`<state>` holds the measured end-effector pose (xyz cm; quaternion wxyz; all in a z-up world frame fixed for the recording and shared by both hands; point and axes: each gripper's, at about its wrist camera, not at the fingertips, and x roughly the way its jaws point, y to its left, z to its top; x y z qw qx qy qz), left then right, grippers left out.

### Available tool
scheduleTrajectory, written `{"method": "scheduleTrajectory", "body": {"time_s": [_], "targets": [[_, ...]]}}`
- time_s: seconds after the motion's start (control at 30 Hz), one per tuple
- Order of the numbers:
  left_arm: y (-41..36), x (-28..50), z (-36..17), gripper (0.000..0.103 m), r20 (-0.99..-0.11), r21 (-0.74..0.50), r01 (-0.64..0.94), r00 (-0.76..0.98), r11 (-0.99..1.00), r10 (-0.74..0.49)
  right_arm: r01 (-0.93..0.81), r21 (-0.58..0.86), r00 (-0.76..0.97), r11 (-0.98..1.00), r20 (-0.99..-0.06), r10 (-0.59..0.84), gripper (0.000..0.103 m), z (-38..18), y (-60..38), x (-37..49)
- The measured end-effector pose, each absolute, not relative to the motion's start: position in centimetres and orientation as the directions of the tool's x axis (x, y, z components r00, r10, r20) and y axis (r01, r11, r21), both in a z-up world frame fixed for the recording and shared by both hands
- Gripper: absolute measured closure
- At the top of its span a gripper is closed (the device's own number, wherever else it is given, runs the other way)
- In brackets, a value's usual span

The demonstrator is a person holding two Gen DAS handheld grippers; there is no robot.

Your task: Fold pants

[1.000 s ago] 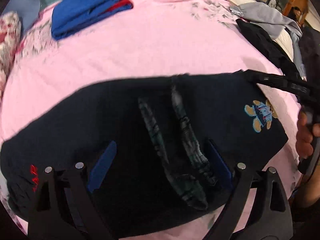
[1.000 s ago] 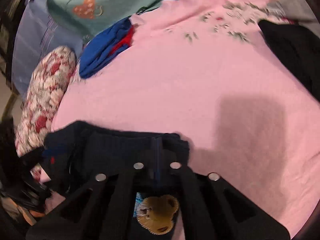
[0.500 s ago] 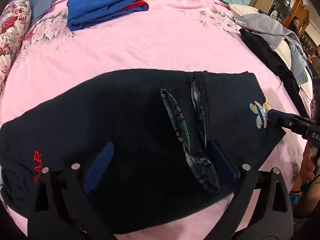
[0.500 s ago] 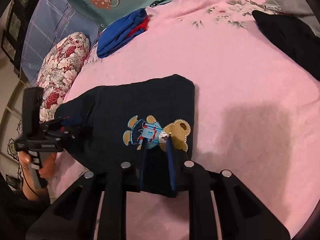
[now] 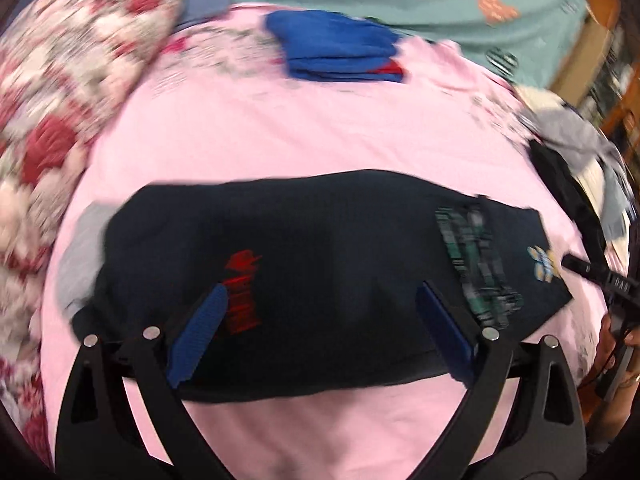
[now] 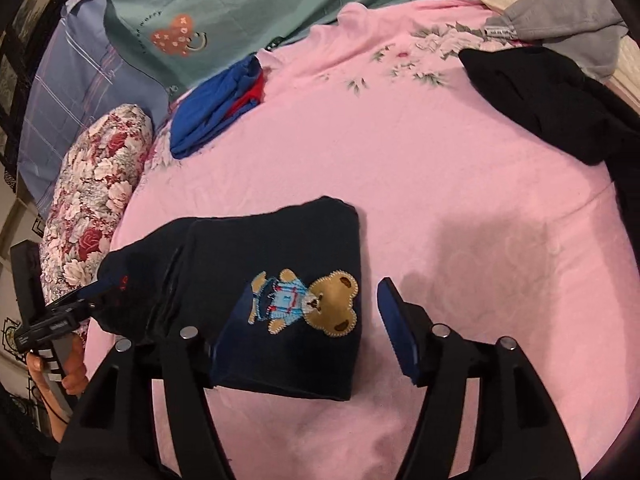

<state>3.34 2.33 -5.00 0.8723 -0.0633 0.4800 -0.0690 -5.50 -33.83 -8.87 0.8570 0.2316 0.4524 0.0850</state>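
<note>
Left wrist view shows my left gripper (image 5: 320,320) and right gripper (image 6: 310,326) both spread wide over the pants (image 5: 320,248), holding nothing, so I pinch each end squarely before folding.

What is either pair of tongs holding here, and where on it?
Nothing. Both the left tongs and the right tongs stand open above the dark pants, which lie loose on the pink sheet.
</note>
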Motion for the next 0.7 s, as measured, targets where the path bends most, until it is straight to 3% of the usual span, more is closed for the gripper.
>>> {"method": "scheduleTrajectory", "body": {"time_s": [0.13,0.23,0.43,0.7], "targets": [[5.8,3.2,-7.0,0.007,-0.861,-0.173,-0.065,0.495,0.983,-0.118,0.105,0.461,0.499,0.881,-0.791,0.354,0.037,-11.6,-33.6,-4.7],[6.3,2.8,-6.5,0.007,-0.844,-0.2,-0.052,0.517,0.978,-0.144,0.069,0.4,0.508,0.914,-0.802,0.312,0.037,-11.2,-32.7,-4.8],[6.8,1.9,-4.6,0.007,-0.809,-0.194,-0.025,0.57,0.981,-0.145,0.029,0.475,0.517,0.88,-0.76,0.393,0.037,-10.1,-32.6,-4.8],[11.2,-0.1,-3.7,0.007,-0.794,-0.2,-0.179,0.605,0.963,-0.052,-0.016,0.484,0.486,0.875,-0.761,0.429,0.034,-11.3,-31.9,-3.0]]}}
